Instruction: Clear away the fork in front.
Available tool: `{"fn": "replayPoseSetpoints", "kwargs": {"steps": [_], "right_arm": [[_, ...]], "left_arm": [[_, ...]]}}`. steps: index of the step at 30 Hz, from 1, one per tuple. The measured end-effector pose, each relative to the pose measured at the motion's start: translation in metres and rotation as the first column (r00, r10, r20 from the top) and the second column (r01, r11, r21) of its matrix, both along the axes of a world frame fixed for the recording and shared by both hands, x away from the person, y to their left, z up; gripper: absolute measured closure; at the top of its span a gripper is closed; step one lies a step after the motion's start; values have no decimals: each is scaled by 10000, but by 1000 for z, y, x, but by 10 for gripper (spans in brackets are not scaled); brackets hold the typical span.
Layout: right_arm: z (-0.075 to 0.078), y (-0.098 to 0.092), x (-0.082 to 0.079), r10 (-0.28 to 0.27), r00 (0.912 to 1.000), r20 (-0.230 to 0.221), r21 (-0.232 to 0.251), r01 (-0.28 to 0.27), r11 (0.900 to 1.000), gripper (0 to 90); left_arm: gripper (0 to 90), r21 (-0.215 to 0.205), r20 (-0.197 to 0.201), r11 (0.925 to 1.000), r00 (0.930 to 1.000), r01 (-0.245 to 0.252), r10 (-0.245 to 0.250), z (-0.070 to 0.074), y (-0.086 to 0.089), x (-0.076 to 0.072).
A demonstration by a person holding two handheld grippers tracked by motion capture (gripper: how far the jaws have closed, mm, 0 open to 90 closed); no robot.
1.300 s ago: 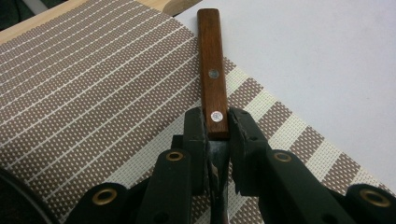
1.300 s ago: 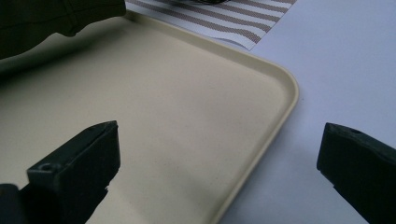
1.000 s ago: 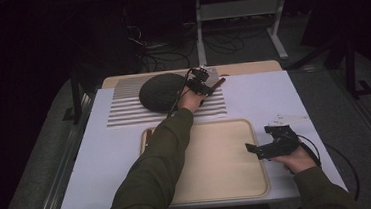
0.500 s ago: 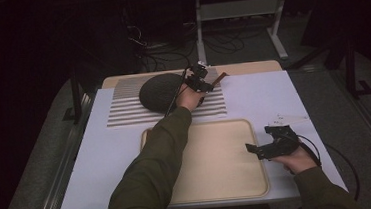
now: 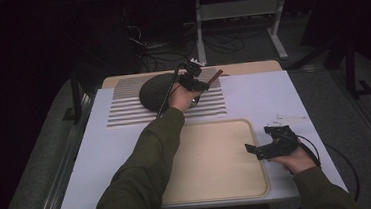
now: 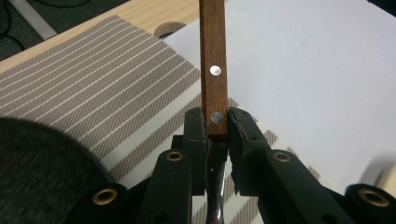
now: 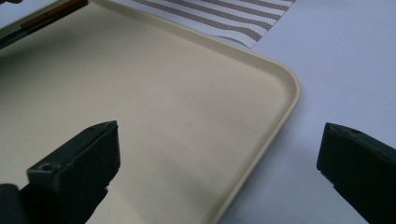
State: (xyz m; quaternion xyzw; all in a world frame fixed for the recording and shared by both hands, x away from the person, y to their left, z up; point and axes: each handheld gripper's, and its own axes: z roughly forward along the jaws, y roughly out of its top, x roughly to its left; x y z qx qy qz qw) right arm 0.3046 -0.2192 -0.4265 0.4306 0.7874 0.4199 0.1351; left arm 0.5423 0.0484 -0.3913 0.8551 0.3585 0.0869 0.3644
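My left gripper (image 5: 195,81) is shut on a wooden-handled utensil (image 5: 215,76) and holds it a little above the striped placemat (image 5: 124,112), just right of a dark round dish (image 5: 153,92). In the left gripper view the riveted handle (image 6: 213,70) sticks out past the jaws of the left gripper (image 6: 216,128), and a metal shank runs down between them. The utensil's working end is hidden. My right gripper (image 5: 253,150) rests at the right rim of the cream tray (image 5: 218,167). In its own view the right gripper (image 7: 219,140) stands wide open with nothing between its jaws.
The dark dish (image 6: 37,172) covers the placemat's (image 6: 93,88) near left. Another brown-handled piece (image 7: 49,15) lies at the tray's (image 7: 286,105) far corner. White sheet (image 5: 265,95) covers the table, with a small paper scrap (image 5: 286,118) on it. Wooden tabletop edge (image 5: 243,68) runs behind.
My left gripper has risen slightly over the placemat with the wooden-handled utensil in it. The right hand has stayed where it was.
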Motion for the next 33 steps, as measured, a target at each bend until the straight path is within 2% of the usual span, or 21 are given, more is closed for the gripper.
{"fn": "replayPoseSetpoints", "kwargs": {"steps": [9,13,23,33], "right_arm": [[0,1,1,31,10000,-5,-68,-31,10000,0],[-1,1,1,37,10000,-20,-96,-37,9999,0],[-1,3,1,34,10000,-40,-149,-35,9999,0],[-1,5,1,41,10000,-30,-230,-41,9997,0]], "left_arm": [[787,12,-19,9998,9998,175,-175,14,24,-21],[787,-107,-48,9998,9998,176,-177,18,35,-30],[787,-107,-74,9999,9999,100,-100,23,65,-61],[789,-229,-112,9997,9999,-35,32,27,98,-98]]}}
